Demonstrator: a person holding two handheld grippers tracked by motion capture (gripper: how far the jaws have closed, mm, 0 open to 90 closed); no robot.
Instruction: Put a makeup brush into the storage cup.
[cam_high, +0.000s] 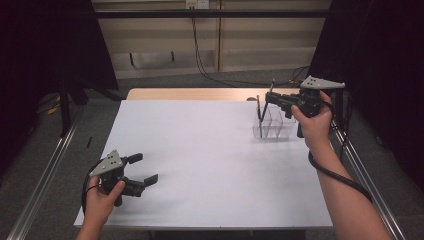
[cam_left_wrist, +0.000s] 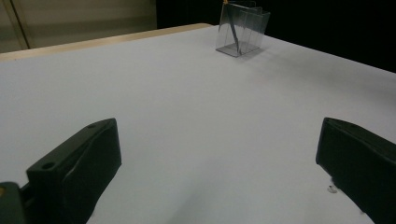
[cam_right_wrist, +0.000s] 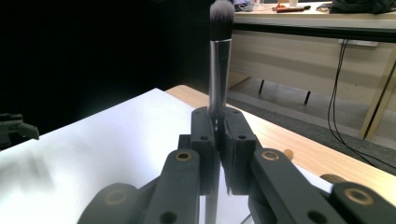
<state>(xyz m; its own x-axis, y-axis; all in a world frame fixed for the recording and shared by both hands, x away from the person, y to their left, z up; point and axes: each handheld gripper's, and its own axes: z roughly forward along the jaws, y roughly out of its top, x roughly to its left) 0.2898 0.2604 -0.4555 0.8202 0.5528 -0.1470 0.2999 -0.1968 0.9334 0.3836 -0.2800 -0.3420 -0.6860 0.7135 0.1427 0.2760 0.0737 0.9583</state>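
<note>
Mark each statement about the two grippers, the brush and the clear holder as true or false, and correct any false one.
1. The right gripper is shut on the makeup brush. True.
2. The left gripper holds a second brush. False: its jaws stand wide open with nothing between them, low over the white table.
3. The clear holder stands at the far right of the table. True.
4. The brush's bristles point down into the holder. False: the bristles are at the top, and the handle end points down.
5. A thin stick-like item already leans inside the holder. True.
</note>
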